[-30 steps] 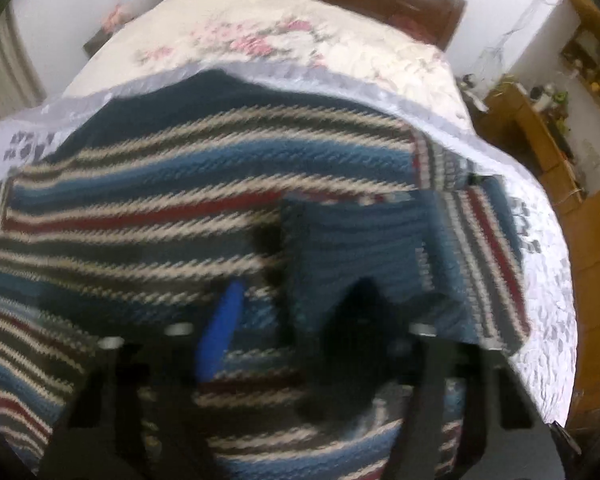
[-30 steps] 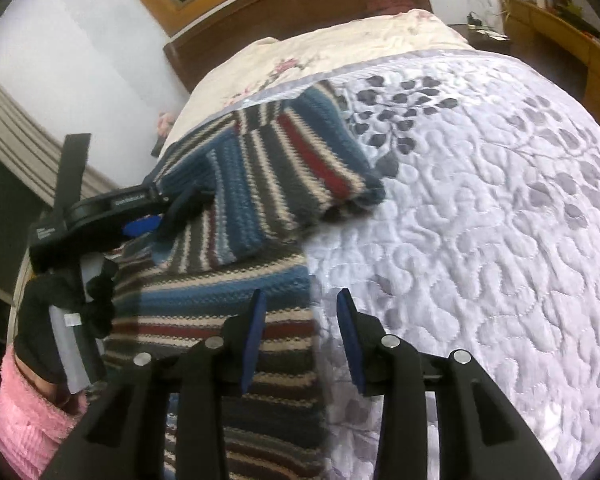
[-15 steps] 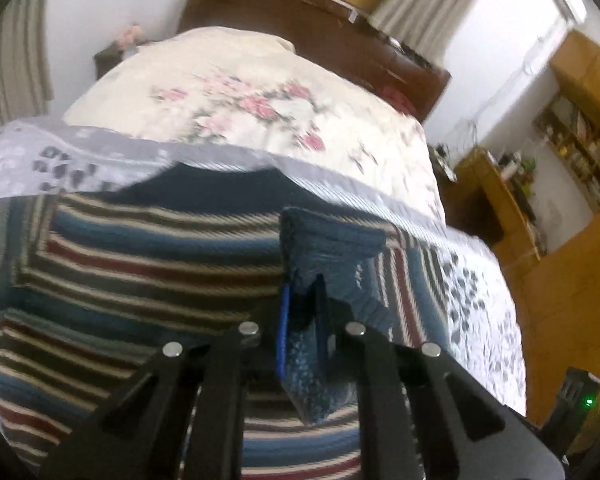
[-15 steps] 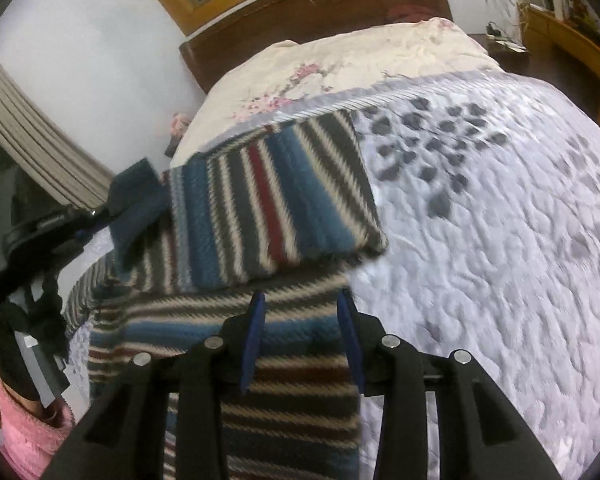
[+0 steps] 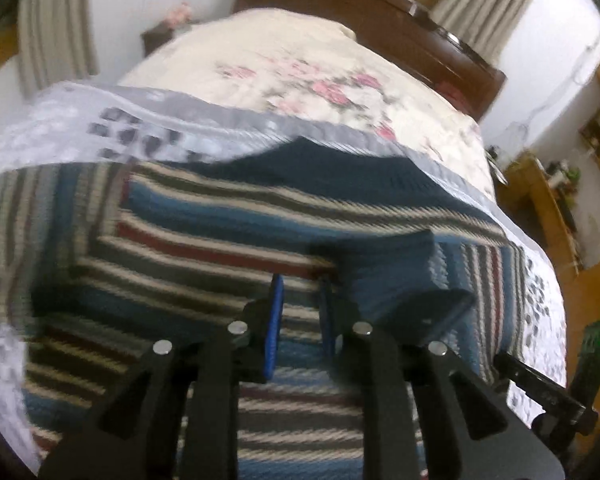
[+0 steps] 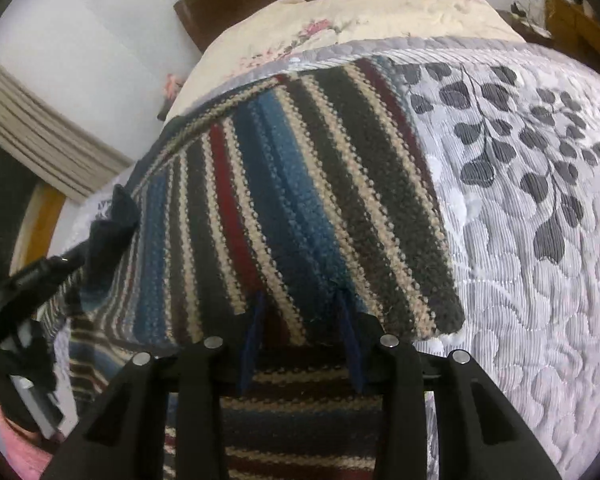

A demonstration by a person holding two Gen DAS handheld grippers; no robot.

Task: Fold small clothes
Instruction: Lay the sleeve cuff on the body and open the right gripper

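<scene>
Quilted bedspread (image 6: 520, 240); striped knit sweater (image 6: 300, 200) folded; both tools gaping, empty.

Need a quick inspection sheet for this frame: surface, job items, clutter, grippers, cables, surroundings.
Surface: bed with grey leaf-print quilt; floral bedding behind.
Job's things: striped knit sweater spread on the quilt, right sleeve folded across the body, dark blue cuff lying beside the left gripper.
Clutter: nothing seen on the quilt.
Grippers: left gripper open, nothing between its fingers; right gripper open at the folded sleeve's edge.
Cables: wire on the far wall.
Surroundings: wooden headboard, curtains, wooden shelving.
</scene>
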